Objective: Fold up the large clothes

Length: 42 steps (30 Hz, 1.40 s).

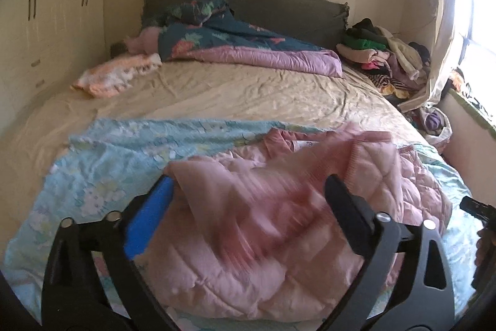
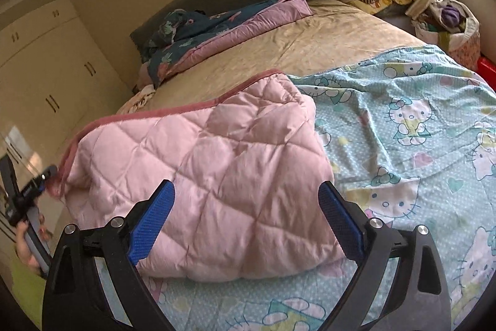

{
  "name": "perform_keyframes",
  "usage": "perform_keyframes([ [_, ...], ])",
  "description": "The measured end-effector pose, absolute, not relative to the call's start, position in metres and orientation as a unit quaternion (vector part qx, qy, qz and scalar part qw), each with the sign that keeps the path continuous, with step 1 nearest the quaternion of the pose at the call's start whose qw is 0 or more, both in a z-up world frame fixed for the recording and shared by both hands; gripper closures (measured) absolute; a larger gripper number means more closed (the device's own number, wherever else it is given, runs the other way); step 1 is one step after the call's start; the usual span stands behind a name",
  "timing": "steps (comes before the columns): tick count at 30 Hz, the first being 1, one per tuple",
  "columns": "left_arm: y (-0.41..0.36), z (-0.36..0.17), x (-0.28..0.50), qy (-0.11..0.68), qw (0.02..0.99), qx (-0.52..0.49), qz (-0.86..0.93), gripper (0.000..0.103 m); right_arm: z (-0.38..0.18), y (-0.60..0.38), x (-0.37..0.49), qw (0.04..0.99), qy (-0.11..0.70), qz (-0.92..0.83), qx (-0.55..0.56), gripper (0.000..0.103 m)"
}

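Both jaws wide, nothing held: left gripper and right gripper over folded pink quilted garment; next pinch should catch matching corners, lift evenly.

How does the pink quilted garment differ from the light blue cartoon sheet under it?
The pink quilted garment is padded and stitched in diamonds; the light blue cartoon sheet is thin and printed with cats. The garment is plain pink with a darker pink edge; the sheet has many colours. The garment is folded into a thick bundle; the sheet lies spread out flat, wrinkled. Both rest on the bed.
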<state>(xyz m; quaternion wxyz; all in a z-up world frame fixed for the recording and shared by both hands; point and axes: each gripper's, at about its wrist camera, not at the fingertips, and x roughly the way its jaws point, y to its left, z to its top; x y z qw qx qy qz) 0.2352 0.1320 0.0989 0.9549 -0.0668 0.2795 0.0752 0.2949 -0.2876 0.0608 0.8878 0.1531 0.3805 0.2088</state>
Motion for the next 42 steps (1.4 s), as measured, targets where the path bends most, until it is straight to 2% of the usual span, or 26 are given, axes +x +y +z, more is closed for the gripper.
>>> perform_keyframes([
  [12, 0.135, 0.103, 0.217, 0.285, 0.953, -0.049, 0.093, 0.010, 0.080, -0.288, 0.271, 0.904, 0.361, 0.195, 0.119, 0.008],
  [20, 0.168, 0.068, 0.205, 0.319, 0.937, -0.059, 0.126, 0.010, 0.088, -0.289, 0.269, 0.922, 0.347, 0.157, 0.063, 0.005],
  [32, 0.194, -0.009, 0.220, 0.393, 0.908, -0.106, 0.099, 0.010, 0.039, -0.278, 0.316, 0.905, 0.403, 0.134, 0.003, 0.004],
  [38, 0.192, -0.022, 0.231, 0.396, 0.907, -0.119, 0.080, 0.010, 0.015, -0.270, 0.342, 0.893, 0.428, 0.140, -0.006, 0.004],
  [39, 0.191, -0.023, 0.234, 0.395, 0.908, -0.114, 0.081, 0.011, 0.011, -0.269, 0.346, 0.892, 0.429, 0.144, -0.008, 0.005],
  [40, 0.187, -0.022, 0.235, 0.391, 0.911, -0.105, 0.081, 0.027, 0.009, -0.267, 0.347, 0.892, 0.428, 0.146, -0.010, 0.006],
  [41, 0.183, -0.022, 0.237, 0.390, 0.912, -0.100, 0.077, 0.038, 0.008, -0.265, 0.348, 0.893, 0.426, 0.148, -0.015, 0.006],
  [42, 0.179, -0.021, 0.238, 0.388, 0.914, -0.091, 0.079, 0.052, 0.006, -0.262, 0.347, 0.895, 0.420, 0.151, -0.023, 0.020],
])
